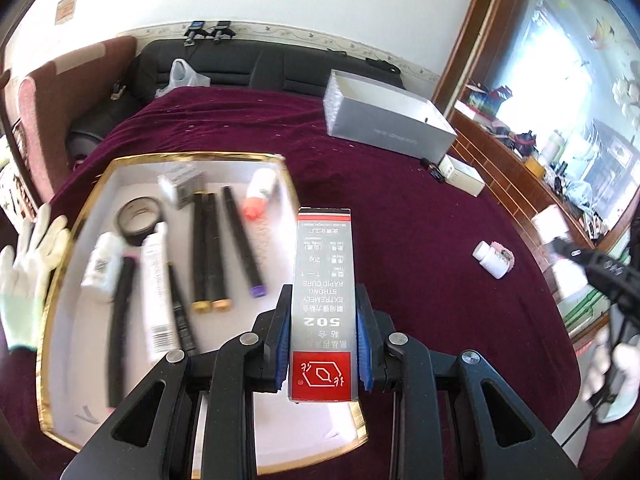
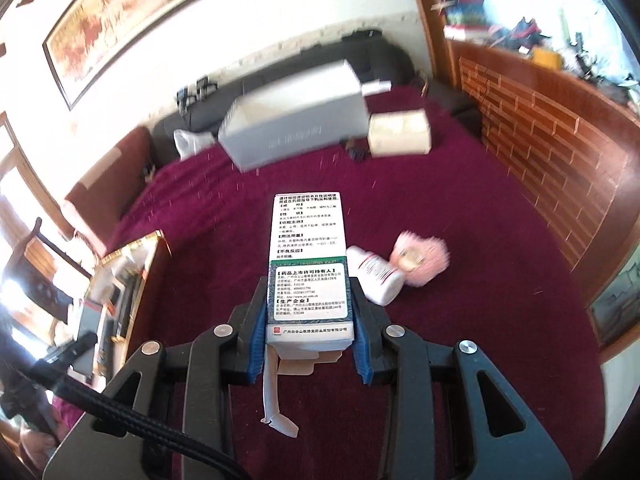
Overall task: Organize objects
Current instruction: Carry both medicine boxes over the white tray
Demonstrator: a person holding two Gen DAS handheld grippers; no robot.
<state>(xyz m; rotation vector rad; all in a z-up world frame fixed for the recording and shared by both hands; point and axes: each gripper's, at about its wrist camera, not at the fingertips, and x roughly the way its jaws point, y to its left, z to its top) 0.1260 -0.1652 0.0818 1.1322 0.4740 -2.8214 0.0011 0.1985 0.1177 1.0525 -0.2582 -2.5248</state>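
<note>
Your left hand-held gripper (image 1: 322, 326) is clamped on a grey-and-red glue box (image 1: 322, 300), its blue pads pressed against both long sides, and it holds the box over the near right edge of the gold-rimmed tray (image 1: 76, 216). Your right hand-held gripper (image 2: 310, 326) grips a white medicine box (image 2: 307, 264) the same way, well to the right of the tray and above the maroon cloth (image 2: 480, 320); the box's lower flap (image 2: 274, 396) hangs open.

Only the left wrist view looks down into the tray: a tape roll (image 1: 138, 216), a white tube (image 1: 158, 280), a small white bottle (image 1: 102, 266), several dark markers (image 1: 208, 252), an orange-capped bottle (image 1: 260, 192) and a small grey box (image 1: 180, 184) lie inside. A white glove (image 1: 26, 276) sits just left of the tray.

Only the right wrist view shows a pink fluffy item (image 2: 420, 258) touching the white bottle (image 2: 374, 276) on the cloth; that bottle lies well right of the tray. Both views catch the long grey box (image 1: 384, 118) beyond the tray, with a cream box (image 2: 400, 134) at its right end. From the right wrist, the tray appears only as a blurred sliver at the left edge.
</note>
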